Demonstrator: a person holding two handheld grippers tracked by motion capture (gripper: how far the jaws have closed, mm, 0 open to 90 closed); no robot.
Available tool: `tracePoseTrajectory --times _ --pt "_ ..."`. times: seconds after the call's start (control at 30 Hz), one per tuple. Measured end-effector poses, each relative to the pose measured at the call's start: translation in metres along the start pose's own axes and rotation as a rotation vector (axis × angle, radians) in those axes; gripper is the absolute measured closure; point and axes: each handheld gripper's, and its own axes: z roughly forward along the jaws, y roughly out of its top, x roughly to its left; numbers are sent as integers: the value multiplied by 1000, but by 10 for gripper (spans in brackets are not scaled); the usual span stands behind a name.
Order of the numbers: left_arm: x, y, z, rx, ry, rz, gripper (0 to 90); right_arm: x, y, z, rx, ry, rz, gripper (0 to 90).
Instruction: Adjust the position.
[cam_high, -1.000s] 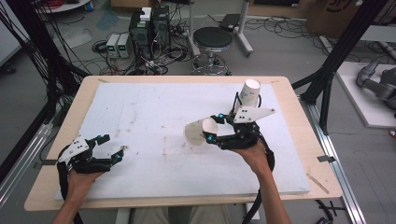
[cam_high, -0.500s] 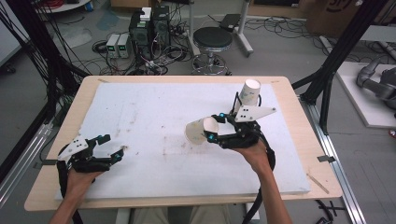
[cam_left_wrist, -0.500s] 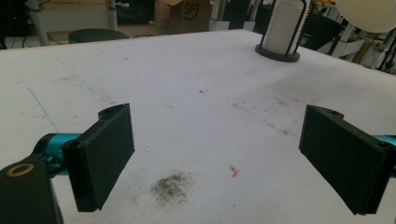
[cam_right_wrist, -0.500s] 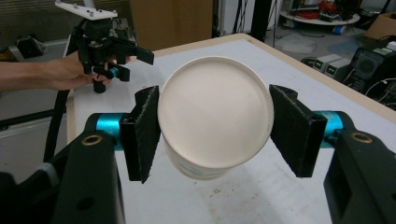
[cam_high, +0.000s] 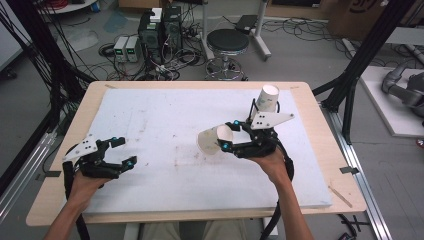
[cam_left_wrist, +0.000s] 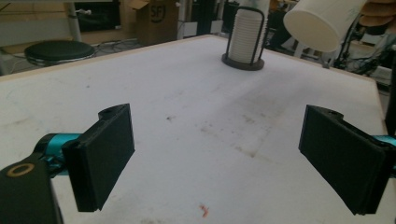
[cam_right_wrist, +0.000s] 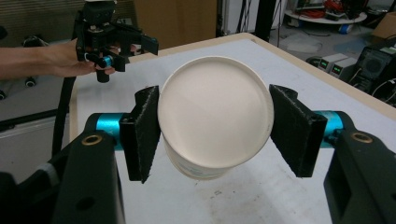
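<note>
My right gripper (cam_high: 229, 135) is shut on a white paper cup (cam_high: 214, 140) and holds it on its side above the middle of the white board. In the right gripper view the cup's round base (cam_right_wrist: 215, 112) faces the camera, with a black pad (cam_right_wrist: 147, 130) pressed on each side. A stack of white cups in a black wire holder (cam_high: 268, 98) stands at the far right of the board, also seen in the left gripper view (cam_left_wrist: 246, 37). My left gripper (cam_high: 125, 151) hovers open over the near left corner, with nothing between its wide-set pads (cam_left_wrist: 105, 154).
A white foam board (cam_high: 165, 120) covers most of the wooden table (cam_high: 310, 95). Black frame posts (cam_high: 360, 60) stand at both sides. A stool (cam_high: 228, 42) and computer boxes (cam_high: 160, 25) sit on the floor beyond the far edge.
My left gripper has risen a little off the board and stayed open. The right gripper and its cup have not moved.
</note>
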Motion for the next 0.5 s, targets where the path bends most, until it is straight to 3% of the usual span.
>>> tracePoseTrajectory --times 0.5 --pt "-6 31 29 -3 -204 38 104 2 3 6 -14 39 -10 381"
